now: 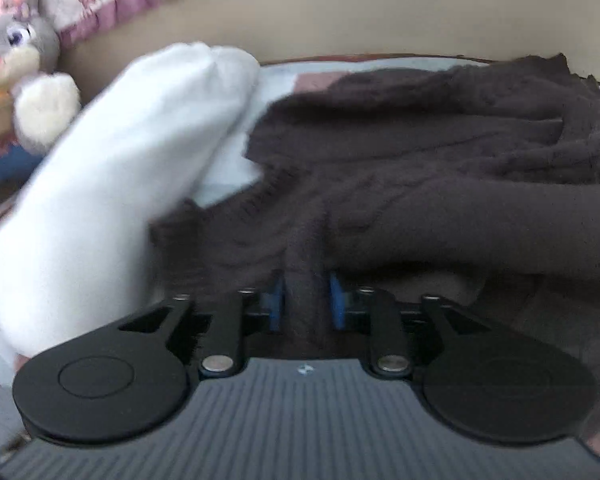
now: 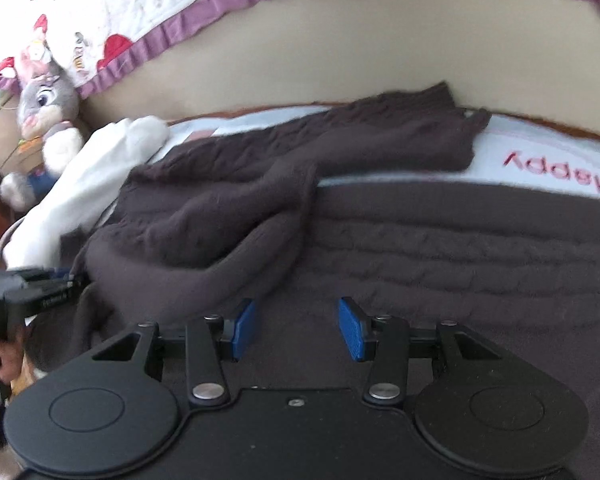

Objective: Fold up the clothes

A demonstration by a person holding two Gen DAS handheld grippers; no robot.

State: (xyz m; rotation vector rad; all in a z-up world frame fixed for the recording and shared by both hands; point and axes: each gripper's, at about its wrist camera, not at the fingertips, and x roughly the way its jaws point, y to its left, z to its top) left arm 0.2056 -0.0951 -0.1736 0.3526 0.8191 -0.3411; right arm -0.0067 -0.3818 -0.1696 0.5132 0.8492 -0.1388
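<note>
Sweater [image 2: 380, 216] lies spread across the bed [image 2: 540, 148], its length running left to right before you; your left claw [image 1: 306, 300] pinches its near-left edge, your right claw [image 2: 296, 330] hovers released above its near hem.

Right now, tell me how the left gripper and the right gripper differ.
The left gripper is shut on a bunched fold of the dark brown sweater; the right gripper is open and holds nothing. The left's blue pads are mostly hidden by fabric; the right's stand clear above it. Both share black linkages and point toward the sweater.
</note>
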